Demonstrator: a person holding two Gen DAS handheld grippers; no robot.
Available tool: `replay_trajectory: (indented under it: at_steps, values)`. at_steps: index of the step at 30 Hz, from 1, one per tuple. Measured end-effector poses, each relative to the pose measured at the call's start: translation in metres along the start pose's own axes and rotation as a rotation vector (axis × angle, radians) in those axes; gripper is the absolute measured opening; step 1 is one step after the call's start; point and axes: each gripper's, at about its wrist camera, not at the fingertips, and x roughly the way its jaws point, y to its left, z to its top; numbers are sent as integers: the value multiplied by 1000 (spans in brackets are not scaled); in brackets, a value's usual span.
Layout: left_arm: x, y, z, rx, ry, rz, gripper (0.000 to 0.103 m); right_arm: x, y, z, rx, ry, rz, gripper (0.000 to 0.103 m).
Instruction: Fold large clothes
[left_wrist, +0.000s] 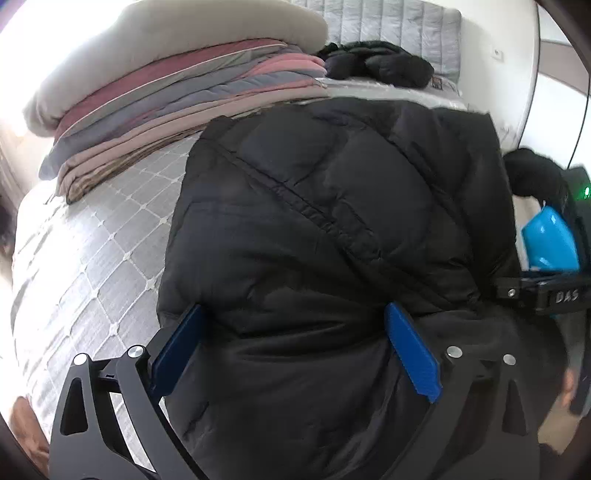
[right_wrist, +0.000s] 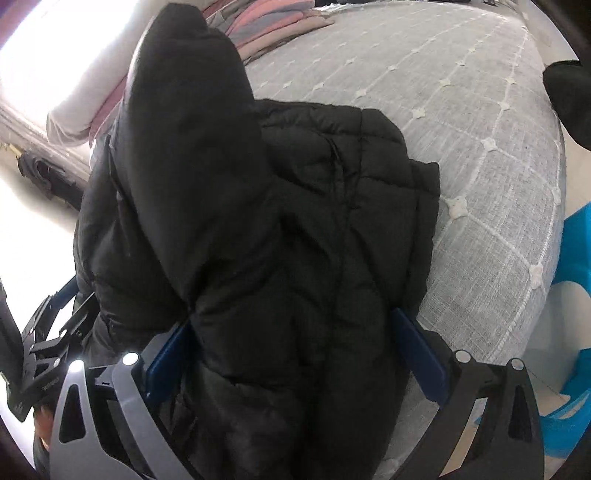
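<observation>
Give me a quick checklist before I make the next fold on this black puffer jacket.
1. Left claw around jacket: ok, fingers wide apart, black puffer jacket bulging between them.
2. Right claw around jacket: ok, open, fabric between its fingers.
3. Firm grip on fabric: not ok, neither claw is closed.
4. Jacket lying on the bed: ok, on the grey quilted cover.
5. Room to fold: ok on the right side; the stack of folded blankets lies close on the left.
6. Sleeves tucked in: cannot tell.
</observation>
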Motion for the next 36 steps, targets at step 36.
replay_trajectory:
  at_steps: [36]
  values:
    - [59, 163, -28, -598, 230, -639, 94, -12, -115, -11, 299, 108, 604, 98]
